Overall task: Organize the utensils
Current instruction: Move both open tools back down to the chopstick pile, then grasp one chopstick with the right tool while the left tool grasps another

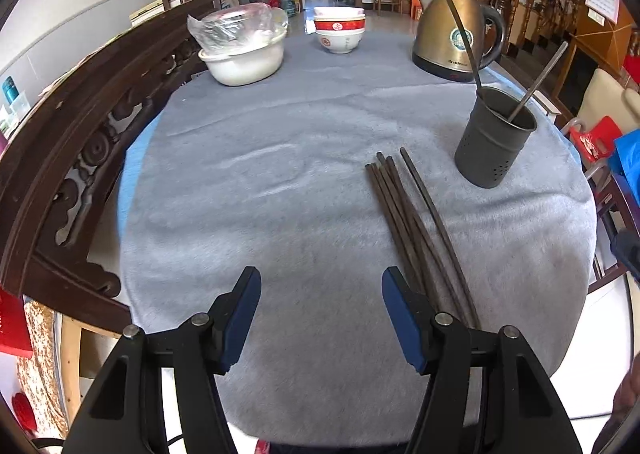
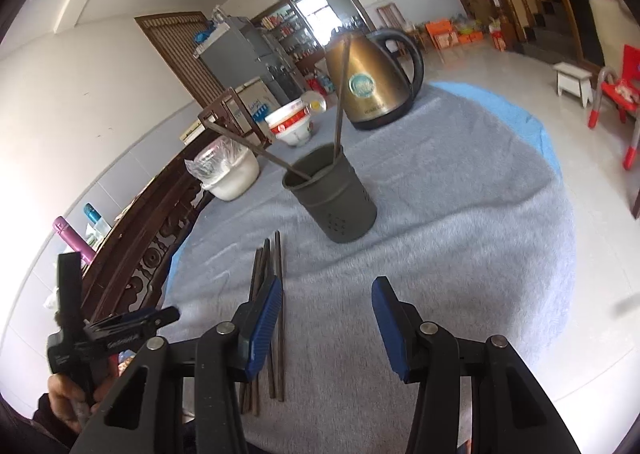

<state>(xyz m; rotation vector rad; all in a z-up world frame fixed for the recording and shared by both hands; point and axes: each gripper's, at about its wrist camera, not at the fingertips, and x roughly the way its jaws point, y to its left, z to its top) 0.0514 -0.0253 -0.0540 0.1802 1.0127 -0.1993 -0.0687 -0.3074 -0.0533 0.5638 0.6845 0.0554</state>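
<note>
Left wrist, chopsticks point(image 1: 416, 221) lengthwise, seemingly toward holder point(image 1: 494, 143)

A fuzzy, matt grey cloth point(image 1: 304, 181) covers the counter. The chopsticks point(image 1: 404, 209) look like dark matt wood. The perforated holder point(image 1: 490, 151) is dull grey metal; the kettle point(image 1: 452, 33), upper right, shines brassy. The bowls point(image 1: 339, 29) are glossy ceramic.

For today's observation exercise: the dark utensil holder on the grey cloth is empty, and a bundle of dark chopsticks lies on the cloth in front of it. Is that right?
Not quite. The utensil holder is not empty: two long utensils already lean inside it, as the left wrist view shows. The rest holds: the chopsticks lie on the grey cloth in front of it.
</note>
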